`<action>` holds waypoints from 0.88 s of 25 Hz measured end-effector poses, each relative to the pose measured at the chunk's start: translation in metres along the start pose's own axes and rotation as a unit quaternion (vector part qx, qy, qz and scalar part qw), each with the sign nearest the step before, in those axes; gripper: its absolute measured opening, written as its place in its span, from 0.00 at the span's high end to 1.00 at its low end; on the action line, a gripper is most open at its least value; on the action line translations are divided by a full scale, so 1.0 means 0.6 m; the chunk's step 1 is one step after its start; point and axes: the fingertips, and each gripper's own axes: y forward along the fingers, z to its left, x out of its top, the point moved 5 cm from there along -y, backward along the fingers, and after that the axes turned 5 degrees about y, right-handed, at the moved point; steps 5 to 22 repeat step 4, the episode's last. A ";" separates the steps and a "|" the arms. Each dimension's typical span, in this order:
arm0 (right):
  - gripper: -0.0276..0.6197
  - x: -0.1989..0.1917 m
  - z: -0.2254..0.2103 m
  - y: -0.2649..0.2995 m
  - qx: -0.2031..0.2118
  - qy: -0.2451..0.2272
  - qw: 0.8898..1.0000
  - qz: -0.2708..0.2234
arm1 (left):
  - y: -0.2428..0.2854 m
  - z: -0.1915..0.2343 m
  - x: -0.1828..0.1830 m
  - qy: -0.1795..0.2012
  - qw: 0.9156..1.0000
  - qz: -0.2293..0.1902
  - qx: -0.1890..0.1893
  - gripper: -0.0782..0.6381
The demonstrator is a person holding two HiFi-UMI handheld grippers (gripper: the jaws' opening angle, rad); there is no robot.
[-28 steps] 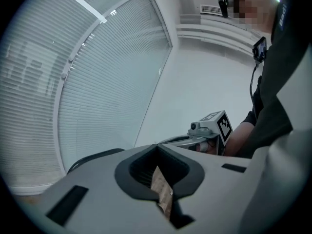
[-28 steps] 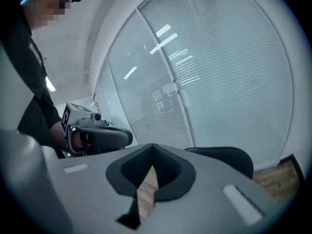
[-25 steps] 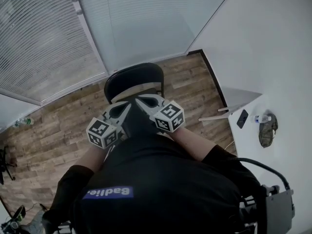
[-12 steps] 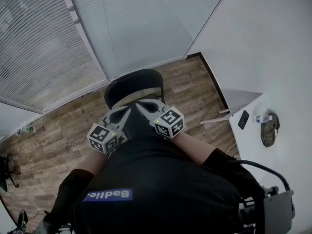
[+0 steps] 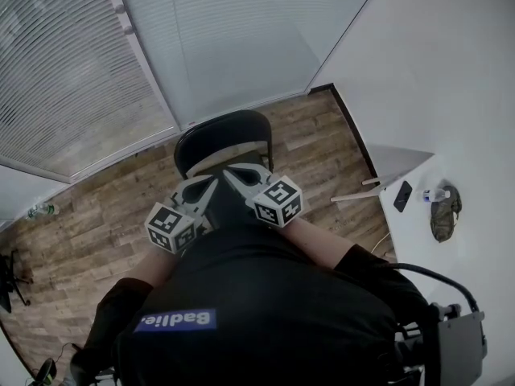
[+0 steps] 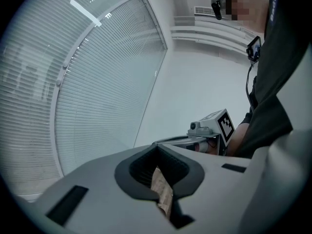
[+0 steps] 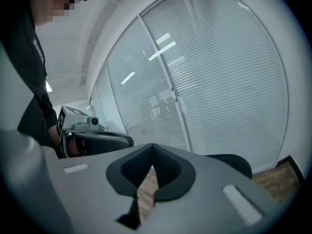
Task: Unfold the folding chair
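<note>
A black folding chair (image 5: 223, 133) stands on the wood floor in front of the window blinds, its rounded backrest towards me. Its lower part is hidden behind my grippers and body. My left gripper (image 5: 212, 181) and right gripper (image 5: 229, 171) are held side by side just before the chair, tips close together, apart from the backrest. Both are shut with nothing between the jaws. The left gripper view shows the shut left gripper (image 6: 157, 149) with the right gripper (image 6: 214, 130) beside it. Beyond the shut right gripper (image 7: 152, 149) lies the chair's dark edge (image 7: 234, 164).
A white table (image 5: 467, 240) stands at the right with a phone (image 5: 400, 195), a small bottle (image 5: 434, 193) and a camouflage-patterned item (image 5: 442, 213). Window blinds (image 5: 80, 79) run along the far side, meeting a white wall (image 5: 418, 63). A bottle (image 5: 40, 211) lies on the floor at the left.
The head view has shifted slightly. Both grippers keep their place in front of the chair and stay shut.
</note>
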 end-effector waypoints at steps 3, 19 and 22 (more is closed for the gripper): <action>0.95 -0.007 0.001 -0.002 -0.001 0.002 1.000 0.006 | 0.002 -0.006 -0.006 -0.007 1.000 0.001 0.000 0.88; 0.95 -0.011 0.001 -0.005 -0.002 0.003 1.000 0.009 | 0.003 -0.009 -0.009 -0.010 1.000 0.001 0.000 0.88; 0.95 -0.011 0.001 -0.005 -0.002 0.003 1.000 0.009 | 0.003 -0.009 -0.009 -0.010 1.000 0.001 0.000 0.88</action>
